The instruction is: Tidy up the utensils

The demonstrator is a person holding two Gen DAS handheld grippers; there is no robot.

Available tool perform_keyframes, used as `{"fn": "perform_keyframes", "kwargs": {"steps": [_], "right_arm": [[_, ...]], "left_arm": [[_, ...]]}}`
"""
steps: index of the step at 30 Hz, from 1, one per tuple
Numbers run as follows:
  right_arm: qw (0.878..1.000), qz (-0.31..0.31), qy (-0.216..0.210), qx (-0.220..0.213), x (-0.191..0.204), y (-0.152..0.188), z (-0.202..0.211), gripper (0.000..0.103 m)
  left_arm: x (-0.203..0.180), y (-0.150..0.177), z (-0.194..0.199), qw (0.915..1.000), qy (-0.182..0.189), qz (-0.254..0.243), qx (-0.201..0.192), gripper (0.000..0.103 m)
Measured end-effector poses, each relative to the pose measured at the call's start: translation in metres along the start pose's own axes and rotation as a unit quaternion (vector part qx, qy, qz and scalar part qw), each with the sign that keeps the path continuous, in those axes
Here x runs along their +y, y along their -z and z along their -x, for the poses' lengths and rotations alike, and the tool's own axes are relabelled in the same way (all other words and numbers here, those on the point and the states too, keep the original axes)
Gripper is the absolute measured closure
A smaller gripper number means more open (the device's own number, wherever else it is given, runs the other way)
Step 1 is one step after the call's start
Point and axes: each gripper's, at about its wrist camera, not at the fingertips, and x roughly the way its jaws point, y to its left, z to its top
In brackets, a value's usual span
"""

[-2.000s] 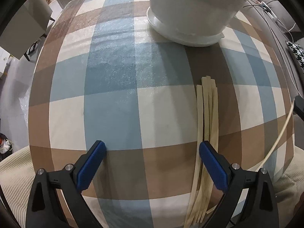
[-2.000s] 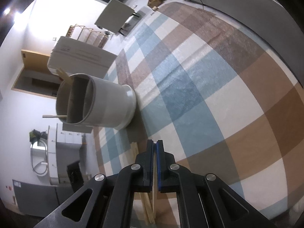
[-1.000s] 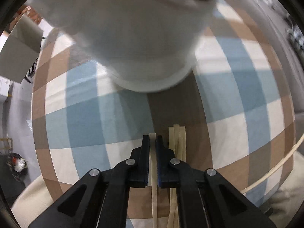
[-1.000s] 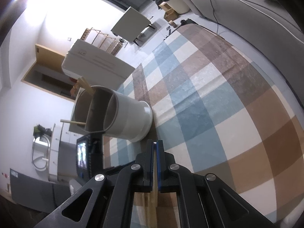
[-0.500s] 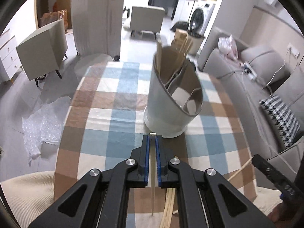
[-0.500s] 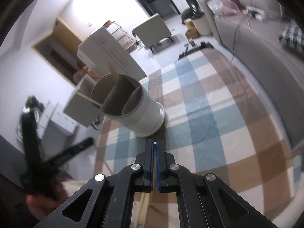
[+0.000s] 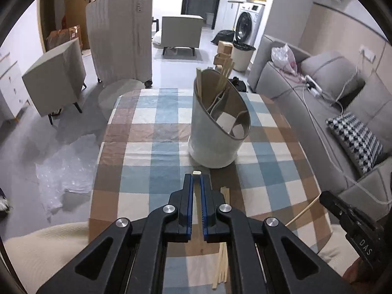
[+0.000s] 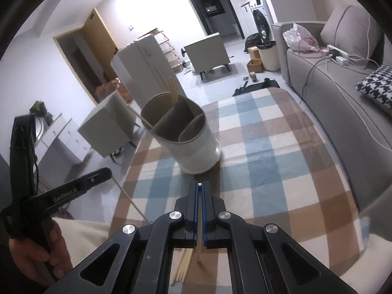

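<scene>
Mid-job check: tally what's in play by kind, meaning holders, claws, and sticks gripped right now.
Utensil holder: 1
Claws: 2, the left claw and the right claw
Sticks gripped: 2, a flat stick in the left, a thin stick in the right
Total: 5
The loose sticks on the table overlap too much to count.
</scene>
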Motion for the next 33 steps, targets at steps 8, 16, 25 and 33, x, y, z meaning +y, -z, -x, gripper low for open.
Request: {"fn": "perform_keyframes", "kwargs": {"steps": [8,16,25,33], "right_arm": [[1.000,0.001,-0.001,-0.016,0.009,-0.001,0.010,0.101],[1.000,-0.005,-0.003,-0.023,0.009,-0.003,0.015,0.101],[0.999,-0.035,0.000,-0.019,-0.011,-0.005,0.012,0.101],[0.998,-0.062,-0.005,-0.001,-0.033,-0.008,-0.005,0.101]], "left_arm": [[-0.002,-0.001,0.006,0.9996,0.012,-0.022,0.011,0.103],[0.003,0.000,0.009,0.9986,0.042,-0.017,0.027,0.103],[0.029,0.020,-0.056,0.9876,0.036,0.050,0.145,0.078],[0.065,0.027,-0.112,0.9761,-0.039,0.096,0.191,0.058]]}}
